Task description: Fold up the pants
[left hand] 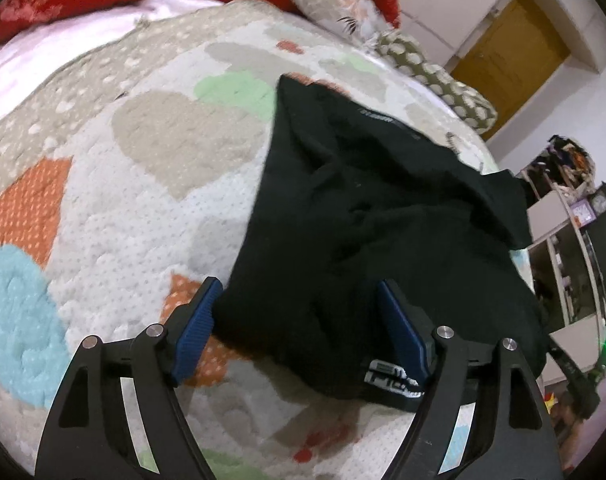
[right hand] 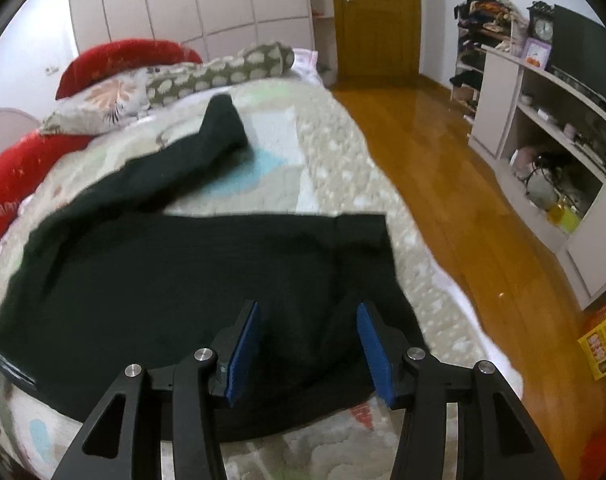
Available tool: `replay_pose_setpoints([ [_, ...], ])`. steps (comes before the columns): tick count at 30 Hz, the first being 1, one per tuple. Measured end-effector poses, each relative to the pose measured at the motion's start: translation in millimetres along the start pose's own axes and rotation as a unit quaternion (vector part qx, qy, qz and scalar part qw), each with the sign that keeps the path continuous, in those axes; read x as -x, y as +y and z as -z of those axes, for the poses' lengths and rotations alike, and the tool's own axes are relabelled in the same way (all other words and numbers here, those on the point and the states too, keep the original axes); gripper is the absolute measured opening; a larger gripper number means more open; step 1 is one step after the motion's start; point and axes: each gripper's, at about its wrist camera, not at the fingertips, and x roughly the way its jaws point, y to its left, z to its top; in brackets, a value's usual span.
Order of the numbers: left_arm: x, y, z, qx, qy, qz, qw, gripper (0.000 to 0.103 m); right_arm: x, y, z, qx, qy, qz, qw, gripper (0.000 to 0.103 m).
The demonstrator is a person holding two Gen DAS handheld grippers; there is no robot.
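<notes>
One pair of black pants (right hand: 175,280) lies on one quilt (left hand: 123,200). Two grippers show, one per view: the left gripper (left hand: 299,300) and the right gripper (right hand: 309,320), each with two blue pads. Two red pillows (right hand: 123,60) sit at the head of the bed, with one floral pillow (right hand: 103,104) and one dotted pillow (right hand: 223,68). There is one wooden door (right hand: 375,20), one clock (right hand: 542,28) and one dark screen (right hand: 583,52).

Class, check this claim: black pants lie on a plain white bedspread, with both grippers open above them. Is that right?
Not quite. The bedspread is not plain white: the left wrist view shows coloured hearts on it. The black pants do lie there, with the left gripper and right gripper open above them.
</notes>
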Motion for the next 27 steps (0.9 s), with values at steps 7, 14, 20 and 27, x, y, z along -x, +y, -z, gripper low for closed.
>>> replay_pose_setpoints([
  [7,12.9,2.6,-9.8,-0.013,-0.003,0.022,0.9997,0.037,10.6,10.5,2.9,-0.005,0.002,-0.016,1.0,0.049],
  [14,50.2,25.7,-5.8,-0.002,-0.017,-0.018,0.9997,0.037,16.4,25.0,6.4,0.01,0.008,-0.034,0.999,0.049],
  [20,37.3,40.7,4.8,0.016,0.006,-0.041,0.999,0.046,4.7,23.3,18.7,0.025,0.032,-0.01,0.999,0.049],
  [27,78.6,31.9,-1.3,-0.01,-0.065,-0.09,0.9938,0.048,21.2,32.9,19.6,0.051,0.021,-0.065,0.996,0.049],
])
